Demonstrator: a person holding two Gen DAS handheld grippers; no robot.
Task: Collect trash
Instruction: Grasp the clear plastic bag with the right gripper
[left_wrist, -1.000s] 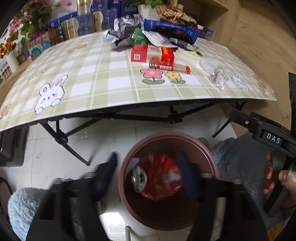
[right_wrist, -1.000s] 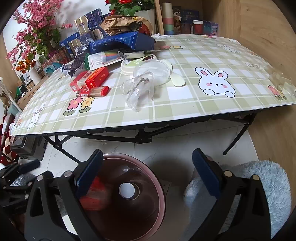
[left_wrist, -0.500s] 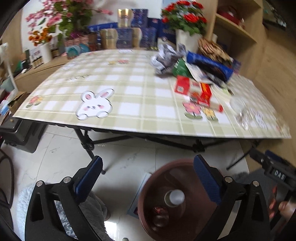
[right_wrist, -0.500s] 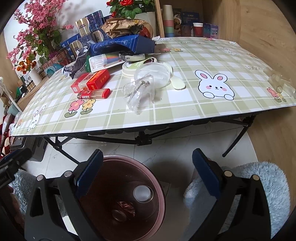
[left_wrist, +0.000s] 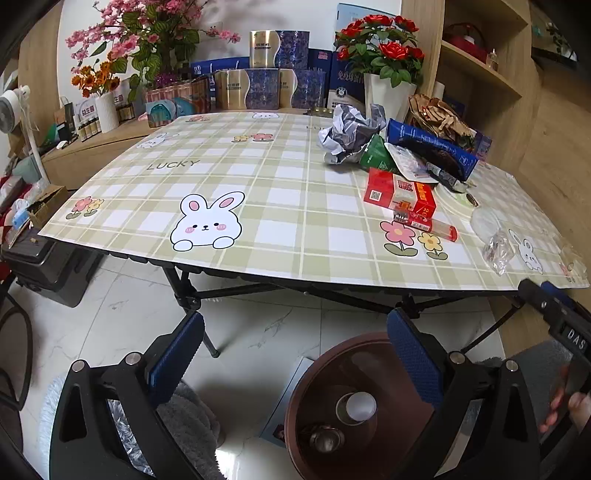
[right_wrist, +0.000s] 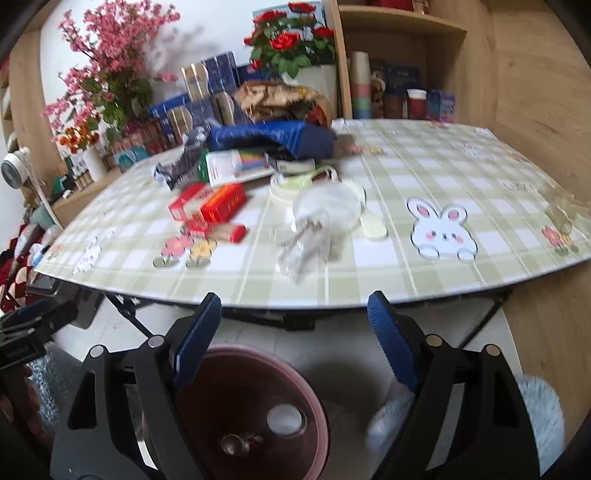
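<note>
Right wrist — crumpled wrapper (right_wrist: 303, 243) beyond closing, empty right hand-held gripper (right_wrist: 295, 332)

A round dark-brown plastic trash bin (left_wrist: 332, 354) stands upright on the pale floor below the table's near edge, holding a crushed can (left_wrist: 325, 437) and a white-topped cup (left_wrist: 356, 406). On the checked tabletop lie a red carton (left_wrist: 400, 192), a crumpled clear plastic wrapper (right_wrist: 306, 243), a crumpled grey paper wad (left_wrist: 349, 134) and a blue foil bag (left_wrist: 428, 142), clustered toward the far side.

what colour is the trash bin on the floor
The trash bin is dark reddish brown, seen best in the left wrist view.
</note>
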